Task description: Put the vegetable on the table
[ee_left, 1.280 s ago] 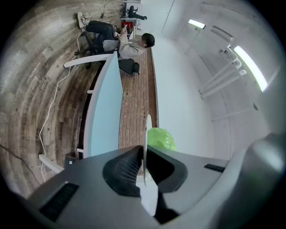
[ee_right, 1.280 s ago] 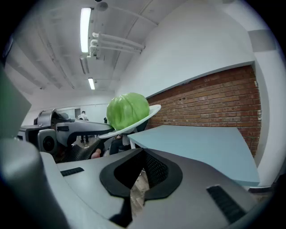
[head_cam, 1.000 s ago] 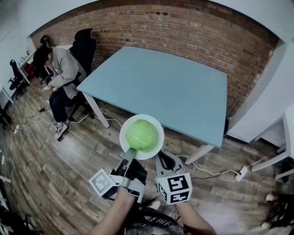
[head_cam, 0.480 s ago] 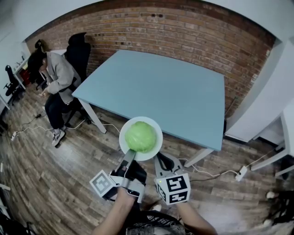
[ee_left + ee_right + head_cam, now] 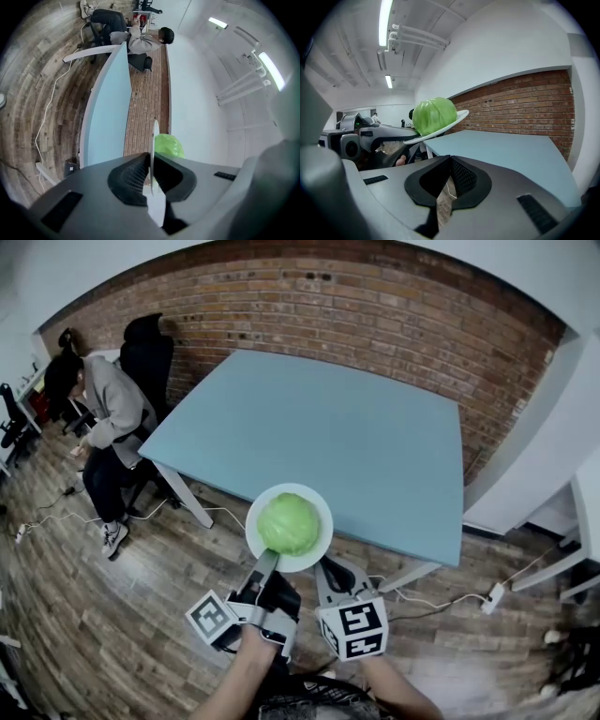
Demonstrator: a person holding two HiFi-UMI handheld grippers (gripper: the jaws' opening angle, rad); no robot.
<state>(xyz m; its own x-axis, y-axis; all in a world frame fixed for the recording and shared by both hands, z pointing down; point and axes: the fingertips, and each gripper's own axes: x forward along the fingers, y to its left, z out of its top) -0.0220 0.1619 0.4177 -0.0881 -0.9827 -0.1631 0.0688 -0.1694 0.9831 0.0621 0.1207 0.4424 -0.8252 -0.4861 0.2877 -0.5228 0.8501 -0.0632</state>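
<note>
Here, cabbage [image 5: 288, 523] on white plate [image 5: 326, 532].

An office, by its brick wall [image 5: 375, 306], large blue table [image 5: 356, 437], black office chair [image 5: 142, 345] and seated person [image 5: 105, 409].

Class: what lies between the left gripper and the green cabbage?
The white plate: the left gripper pinches its rim, and the cabbage sits on it, as the head view shows.

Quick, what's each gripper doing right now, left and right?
Left gripper: closed on the rim of the white plate, which carries the green cabbage.
Right gripper: closed, holding nothing.
</note>
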